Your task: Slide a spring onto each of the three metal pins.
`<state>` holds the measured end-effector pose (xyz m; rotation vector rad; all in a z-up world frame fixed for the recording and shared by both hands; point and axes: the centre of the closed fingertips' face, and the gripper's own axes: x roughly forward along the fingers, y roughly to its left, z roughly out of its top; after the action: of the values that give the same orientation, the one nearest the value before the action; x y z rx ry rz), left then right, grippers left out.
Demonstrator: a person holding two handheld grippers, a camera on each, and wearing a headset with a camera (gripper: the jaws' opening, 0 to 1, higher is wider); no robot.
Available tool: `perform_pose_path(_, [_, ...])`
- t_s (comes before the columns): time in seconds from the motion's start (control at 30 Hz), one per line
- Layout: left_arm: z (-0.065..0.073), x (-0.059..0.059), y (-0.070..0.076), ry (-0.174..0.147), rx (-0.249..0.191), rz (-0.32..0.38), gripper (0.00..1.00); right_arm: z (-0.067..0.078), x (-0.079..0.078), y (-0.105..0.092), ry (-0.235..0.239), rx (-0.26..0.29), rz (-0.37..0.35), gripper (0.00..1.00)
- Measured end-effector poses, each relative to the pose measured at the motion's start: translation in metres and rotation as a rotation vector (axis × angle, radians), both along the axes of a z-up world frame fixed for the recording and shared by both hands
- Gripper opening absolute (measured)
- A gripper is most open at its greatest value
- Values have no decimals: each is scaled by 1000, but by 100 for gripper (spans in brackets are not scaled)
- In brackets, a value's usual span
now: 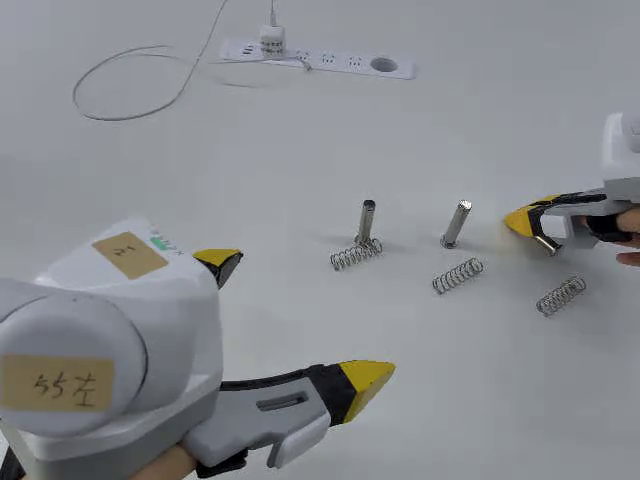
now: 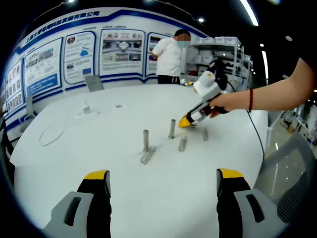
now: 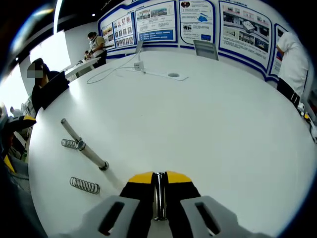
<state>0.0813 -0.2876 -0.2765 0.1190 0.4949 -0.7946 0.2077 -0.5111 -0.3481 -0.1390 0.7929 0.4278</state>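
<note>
Two metal pins stand upright on the white table, one (image 1: 367, 222) left of the other (image 1: 457, 223). One spring (image 1: 356, 254) lies at the left pin's foot. A second spring (image 1: 458, 275) and a third (image 1: 561, 295) lie further right. My right gripper (image 1: 522, 222) hovers just right of the right pin, shut on a third metal pin (image 3: 158, 196) that sits between its jaws. My left gripper (image 1: 295, 315) is open and holds nothing, near the front, well short of the pins (image 2: 146, 140). In the left gripper view the right gripper (image 2: 189, 119) is beside the far pin (image 2: 172, 128).
A white power strip (image 1: 315, 58) with a plug and a looped cable (image 1: 130, 85) lies at the back of the table. A person (image 2: 168, 54) stands beyond the far table edge. In the right gripper view the table edge (image 3: 34, 148) lies to the left.
</note>
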Motion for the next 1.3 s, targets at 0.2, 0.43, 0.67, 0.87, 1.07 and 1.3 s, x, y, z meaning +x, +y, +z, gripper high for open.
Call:
perform_pose_path(0.2, [0, 1, 1, -3, 4, 4, 90, 3, -5, 1, -1, 4, -6, 9])
perform_pose_path(0.43, [2, 1, 1, -11, 2, 2, 90, 16, -5, 1, -32, 18, -24, 9])
perform_pose_path(0.67, [4, 0, -1, -12, -6, -3, 89, 27, -12, 2, -48, 10, -23, 9])
perform_pose_path(0.87, [4, -1, -2, -9, -7, -9, 89, 38, -17, 2, -73, 10, -24, 9])
perform_pose_path(1.07, [5, 0, -2, -15, -11, -7, 89, 43, -24, 1, -83, -12, -22, 9])
perform_pose_path(1.3, [8, 0, -4, -15, -34, -9, 89, 48, -31, -2, -93, -33, -25, 9])
